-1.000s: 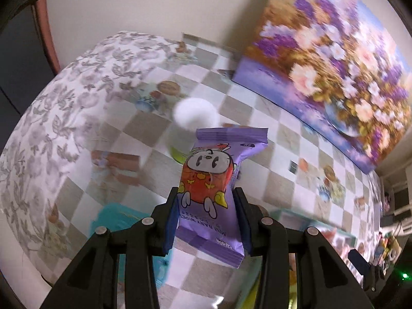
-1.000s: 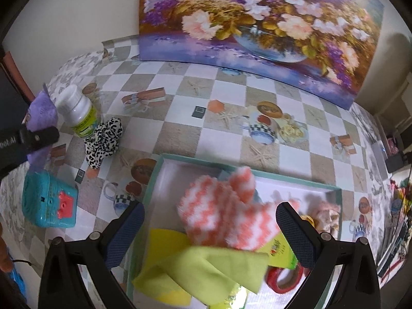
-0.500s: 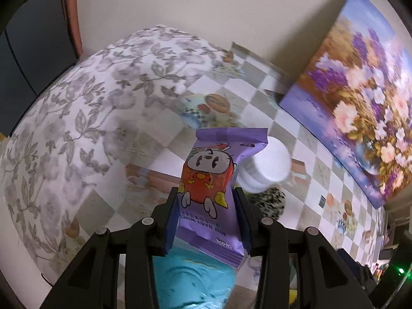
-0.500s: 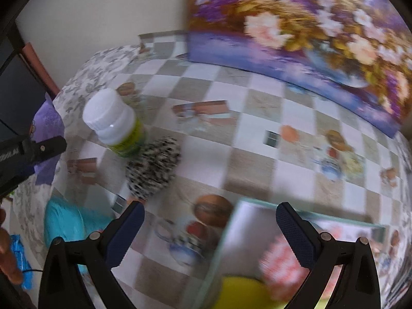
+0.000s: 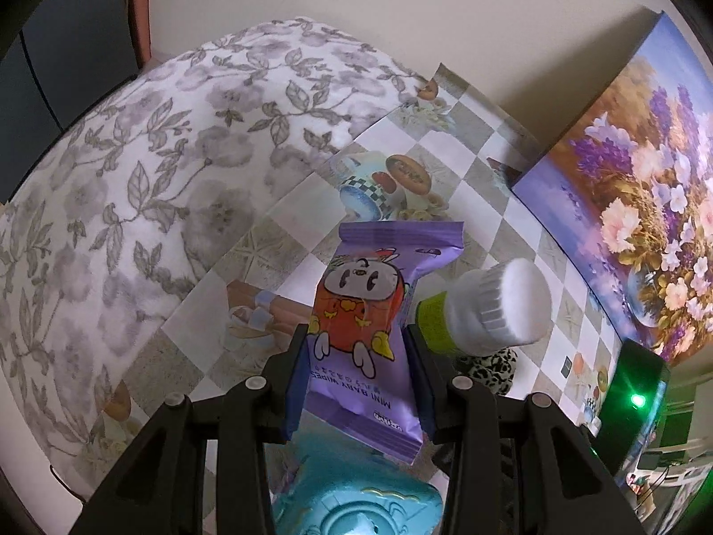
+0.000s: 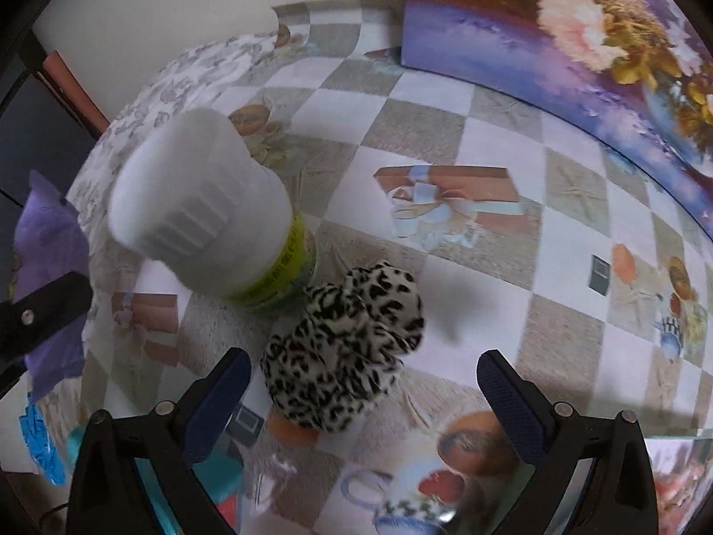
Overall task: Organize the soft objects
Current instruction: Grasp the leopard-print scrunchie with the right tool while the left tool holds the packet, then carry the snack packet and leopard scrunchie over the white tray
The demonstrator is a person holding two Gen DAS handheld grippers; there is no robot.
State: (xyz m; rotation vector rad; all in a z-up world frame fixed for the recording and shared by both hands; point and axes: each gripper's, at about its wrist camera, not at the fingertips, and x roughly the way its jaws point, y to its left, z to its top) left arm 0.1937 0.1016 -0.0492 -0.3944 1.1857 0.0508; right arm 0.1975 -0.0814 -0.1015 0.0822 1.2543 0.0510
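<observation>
Purple wipes packet [image 5: 363, 325] with the cartoon print stays clenched between your left tool's [image 5: 358, 372] pads, but the view behind it has swung: a second ago the white-capped bottle with the green label [image 5: 485, 310] sat straight behind the packet, now it is at the packet's right, and the turquoise plastic toy [image 5: 356, 508] has come in under the tool. Your right tool [image 6: 363, 394] has left the teal-rimmed tray with the striped sock and yellow cloth; it now frames the black-and-white leopard-print fabric scrunchie [image 6: 343, 347], jaws wide and closing, pads not touching it. Scrunchie lies on the checkered counter [image 6: 468, 102], touching the bottle's base.

Count: one packet, one bottle, one scrunchie, one toy, one floral canvas painting [image 5: 641, 240] leaning at the wall.

Both tools point steeply down at the counter; your left tool shows at the left edge of the right wrist view.
</observation>
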